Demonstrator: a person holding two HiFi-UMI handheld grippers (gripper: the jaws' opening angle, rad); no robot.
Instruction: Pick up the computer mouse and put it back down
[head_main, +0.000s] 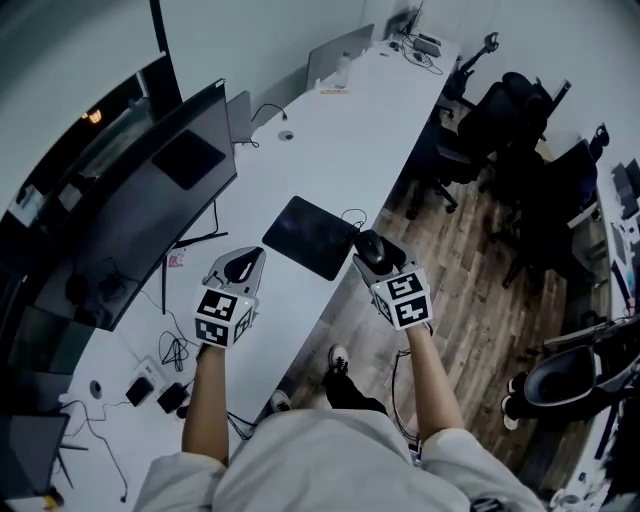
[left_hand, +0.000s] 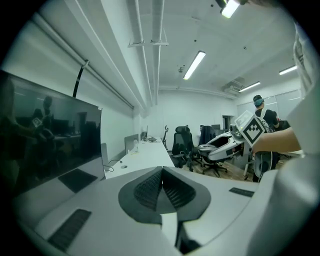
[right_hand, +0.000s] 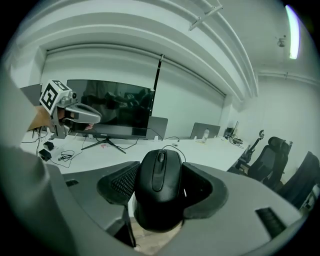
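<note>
While the right gripper (head_main: 373, 252) has its jaws clamped on the computer mouse (head_main: 372, 247), both pads press on the mouse's sides. The jaws stand fairly wide because the mouse body fills the gap. In the right gripper view the mouse (right_hand: 160, 182) sits upright between the pads, scroll wheel facing the camera, with wooden floor showing under it. It is off the desk (head_main: 345, 150), in the air. In the head view it hangs at the desk's near long edge, just beside the right corner of the black mouse pad (head_main: 308, 236). A thin cable (head_main: 352, 213) loops on the desk at that corner of the pad.

The left gripper (head_main: 243, 268) has its jaws closed together, pads touching, with nothing between them; the left gripper view shows the same (left_hand: 161, 186). It is held above the desk near the pad's left corner, apart from the mouse.

A large dark monitor (head_main: 150, 200) stands along the desk's far long edge, left of the pad. Black office chairs (head_main: 500, 125) stand on the floor past the desk's near edge.
</note>
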